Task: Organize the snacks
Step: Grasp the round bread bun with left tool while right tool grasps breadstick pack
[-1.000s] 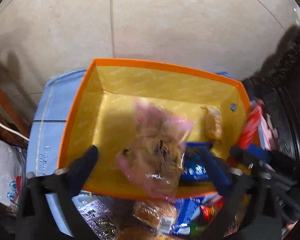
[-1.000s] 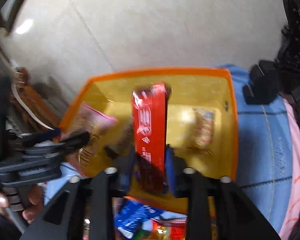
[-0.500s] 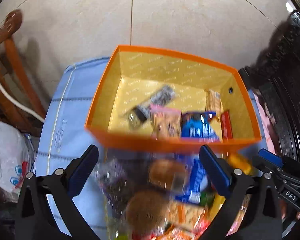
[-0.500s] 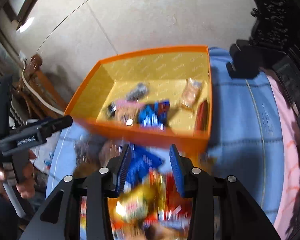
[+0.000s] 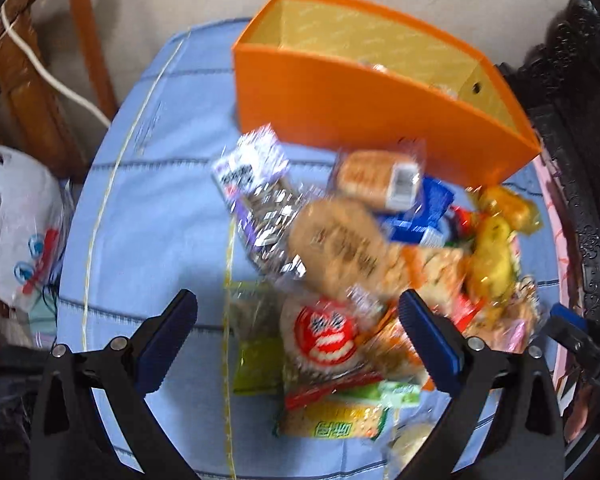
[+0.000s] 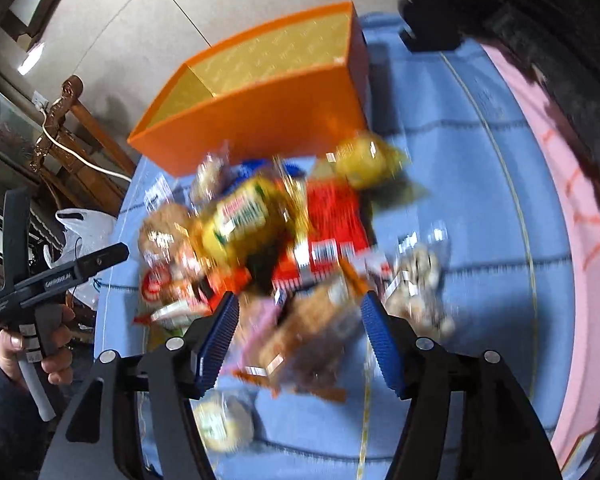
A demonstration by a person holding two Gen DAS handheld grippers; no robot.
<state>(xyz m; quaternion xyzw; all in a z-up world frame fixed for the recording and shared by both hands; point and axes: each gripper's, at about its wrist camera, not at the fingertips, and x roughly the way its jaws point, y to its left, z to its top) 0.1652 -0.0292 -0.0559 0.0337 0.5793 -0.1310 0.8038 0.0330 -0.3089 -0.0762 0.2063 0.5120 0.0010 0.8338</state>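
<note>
Below my 2 claws, the snack pile lay on the blue cloth, just in front of the orange box. I had drawn both back from that box; my right claw had just widened, empty, and my left claw stood spread, ready for more picks.

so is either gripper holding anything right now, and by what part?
Nothing held. The left gripper and right gripper are both open above the snack pile.

Bright, even daylight; the snack pile smears with motion blur, and fisheye bending darkens the edges.
</note>
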